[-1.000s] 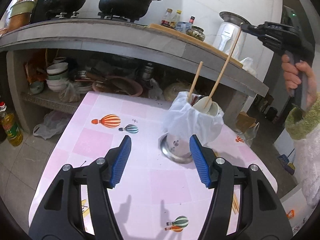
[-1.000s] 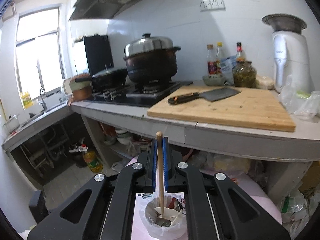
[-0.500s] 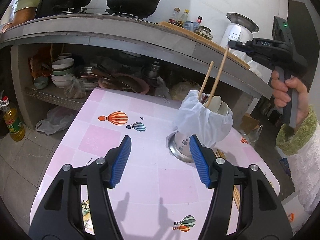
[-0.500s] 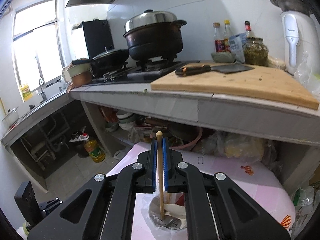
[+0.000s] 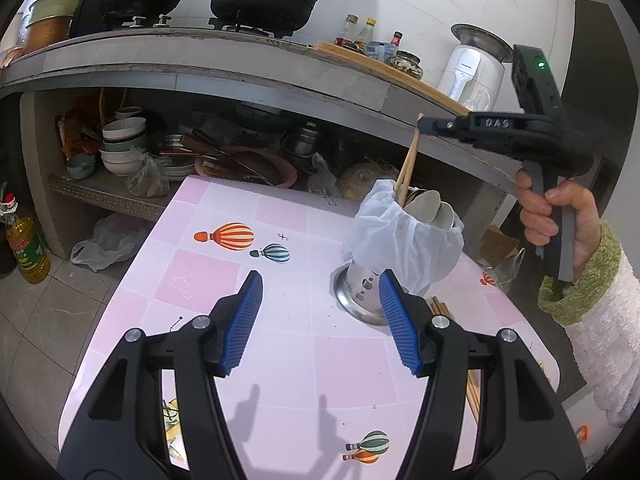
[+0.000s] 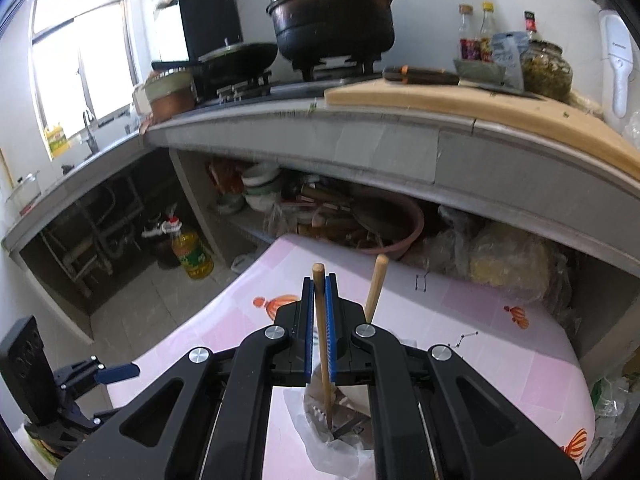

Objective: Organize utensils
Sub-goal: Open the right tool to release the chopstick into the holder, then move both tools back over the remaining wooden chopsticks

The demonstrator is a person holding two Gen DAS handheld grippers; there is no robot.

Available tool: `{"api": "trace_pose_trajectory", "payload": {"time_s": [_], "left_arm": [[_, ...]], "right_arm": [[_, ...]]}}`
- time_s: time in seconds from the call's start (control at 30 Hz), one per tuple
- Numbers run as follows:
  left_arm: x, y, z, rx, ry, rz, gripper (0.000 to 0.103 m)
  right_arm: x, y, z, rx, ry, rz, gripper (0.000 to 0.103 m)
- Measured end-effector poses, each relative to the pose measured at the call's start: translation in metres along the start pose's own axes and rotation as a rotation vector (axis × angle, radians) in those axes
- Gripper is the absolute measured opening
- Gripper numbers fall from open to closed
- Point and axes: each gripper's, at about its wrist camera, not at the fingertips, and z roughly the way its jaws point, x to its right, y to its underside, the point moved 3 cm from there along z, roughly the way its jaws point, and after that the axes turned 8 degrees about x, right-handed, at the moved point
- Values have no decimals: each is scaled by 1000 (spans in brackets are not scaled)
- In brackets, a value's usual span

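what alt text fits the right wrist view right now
The right gripper is shut on a wooden chopstick whose tip dips into a bag-lined utensil holder on a pink table. A second chopstick already leans inside, with a cluttered kitchen counter behind.

Pink balloon-print table (image 5: 280, 344), bag-lined metal holder (image 5: 362, 296) (upright), loose chopsticks (image 5: 440, 308)
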Motion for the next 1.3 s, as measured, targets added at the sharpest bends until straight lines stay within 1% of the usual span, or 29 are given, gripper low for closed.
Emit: {"api": "trace_pose_trajectory", "payload": {"time_s": [0.07,0.13,0.47,0.5,0.53,0.57,0.6,0.77,0.83,0.9,0.97,1.03,1.07,1.1,1.13,1.17,1.23,1.27,1.3], "left_arm": [[1,0,0,0,1,1,57],[1,0,0,0,0,0,57],[1,0,-1,1,3,2,58],[1,0,-2,1,3,2,58],[1,0,-2,1,3,3,58],[2,-1,-2,2,3,4,58],[4,-1,-2,3,4,5,58],[9,-3,-4,6,12,9,58],[13,-4,-5,8,21,16,58],[18,-4,-6,12,35,25,59],[23,-4,-6,14,45,31,60],[28,-3,-8,20,58,40,64],[32,-3,-8,21,66,46,65],[34,-3,-8,22,71,49,68],[39,-2,-8,25,80,53,72],[43,-2,-9,29,86,55,74],[50,0,-8,33,97,54,83],[52,2,-8,35,97,53,84],[55,4,-8,41,95,48,85]], "right_arm": [[-1,5,6,-22,2,-5,6],[-2,6,6,-19,-3,-9,6],[-3,2,9,-53,-42,7,7],[-3,2,8,-51,-48,10,13],[-2,2,5,-48,-46,12,15],[-2,1,3,-43,-45,13,22],[-2,0,0,-32,-46,14,26],[1,-7,-26,18,-50,27,35],[4,-9,-46,51,-47,34,37],[9,-8,-65,81,-47,46,44],[16,-5,-88,115,-38,65,47],[23,2,-111,146,-32,81,52],[27,6,-123,162,-26,90,57],[32,12,-138,179,-11,103,62],[34,16,-145,186,-2,109,63],[40,24,-157,196,16,122,67],[50,37,-171,205,46,145,72],[55,47,-178,206,70,162,77],[58,55,-181,202,92,173,79]]}}
